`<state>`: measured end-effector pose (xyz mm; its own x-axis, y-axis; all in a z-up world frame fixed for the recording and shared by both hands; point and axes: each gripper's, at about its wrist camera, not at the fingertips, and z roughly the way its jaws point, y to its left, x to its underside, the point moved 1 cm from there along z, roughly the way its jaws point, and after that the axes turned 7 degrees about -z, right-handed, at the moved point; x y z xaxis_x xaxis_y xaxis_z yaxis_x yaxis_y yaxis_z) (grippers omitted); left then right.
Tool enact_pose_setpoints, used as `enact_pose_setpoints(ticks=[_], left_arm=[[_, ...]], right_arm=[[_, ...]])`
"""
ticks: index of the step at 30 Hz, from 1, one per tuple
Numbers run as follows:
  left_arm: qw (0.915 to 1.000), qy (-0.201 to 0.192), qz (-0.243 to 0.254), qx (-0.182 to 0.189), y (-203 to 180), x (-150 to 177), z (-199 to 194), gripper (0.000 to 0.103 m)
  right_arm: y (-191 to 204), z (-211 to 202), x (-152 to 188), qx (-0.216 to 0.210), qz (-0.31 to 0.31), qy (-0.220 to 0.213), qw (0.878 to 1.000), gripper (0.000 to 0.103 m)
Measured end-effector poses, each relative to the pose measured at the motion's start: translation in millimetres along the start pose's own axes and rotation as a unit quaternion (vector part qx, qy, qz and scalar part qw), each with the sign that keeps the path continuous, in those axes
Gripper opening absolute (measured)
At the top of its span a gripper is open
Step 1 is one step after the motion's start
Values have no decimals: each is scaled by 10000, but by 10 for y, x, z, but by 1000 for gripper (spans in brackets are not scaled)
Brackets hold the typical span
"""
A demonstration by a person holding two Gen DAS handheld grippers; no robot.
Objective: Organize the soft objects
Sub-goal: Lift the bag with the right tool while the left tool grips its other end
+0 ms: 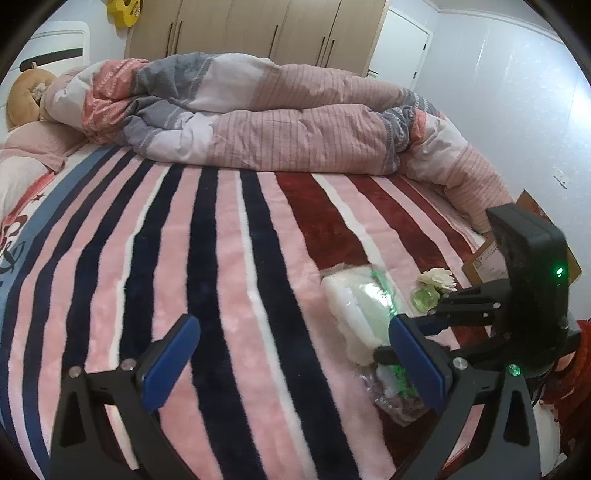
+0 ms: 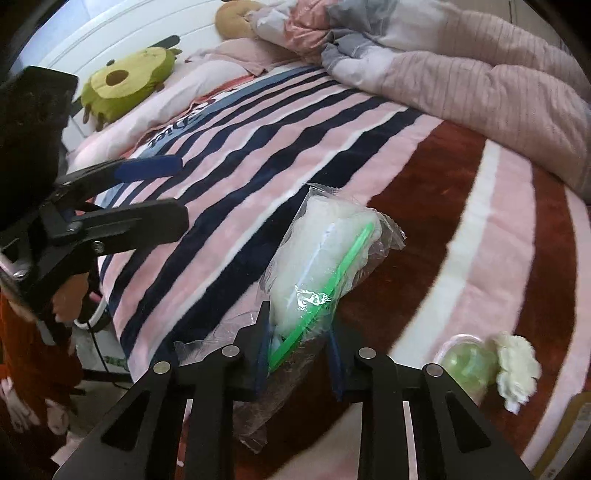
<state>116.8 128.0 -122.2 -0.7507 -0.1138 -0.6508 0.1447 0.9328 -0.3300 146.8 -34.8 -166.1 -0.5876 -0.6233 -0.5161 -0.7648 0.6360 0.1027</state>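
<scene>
A clear plastic bag with a green zip strip, holding a soft white item (image 2: 325, 254), lies on the striped bed blanket; it also shows in the left wrist view (image 1: 364, 310). My right gripper (image 2: 301, 360) is closed on the bag's near end. My left gripper (image 1: 295, 354) is open and empty above the blanket, left of the bag; it shows in the right wrist view (image 2: 177, 192). A small green and white flower ornament (image 2: 491, 363) lies right of the bag and also appears in the left wrist view (image 1: 434, 286).
A rumpled pink and grey quilt (image 1: 280, 114) lies across the far side of the bed. A green avocado plush (image 2: 125, 83) and a tan plush (image 2: 236, 18) sit by the pillows. A cardboard box (image 1: 517, 254) stands off the bed's right edge.
</scene>
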Motion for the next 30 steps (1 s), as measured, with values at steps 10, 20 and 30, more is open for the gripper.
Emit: enact_pose_setpoints(ticks=[10, 20, 30], left_arm=[[9964, 8, 120, 837, -455, -99, -112, 101], [9892, -173, 402, 1398, -1187, -276, -623, 49], [9861, -356, 982, 1293, -2084, -380, -937, 49]], right_arm=[[324, -685, 4, -214, -235, -897, 9955, 21], [536, -1527, 116, 102, -271, -1742, 9843, 21], [304, -2380, 546, 263, -80, -2254, 9739, 21]])
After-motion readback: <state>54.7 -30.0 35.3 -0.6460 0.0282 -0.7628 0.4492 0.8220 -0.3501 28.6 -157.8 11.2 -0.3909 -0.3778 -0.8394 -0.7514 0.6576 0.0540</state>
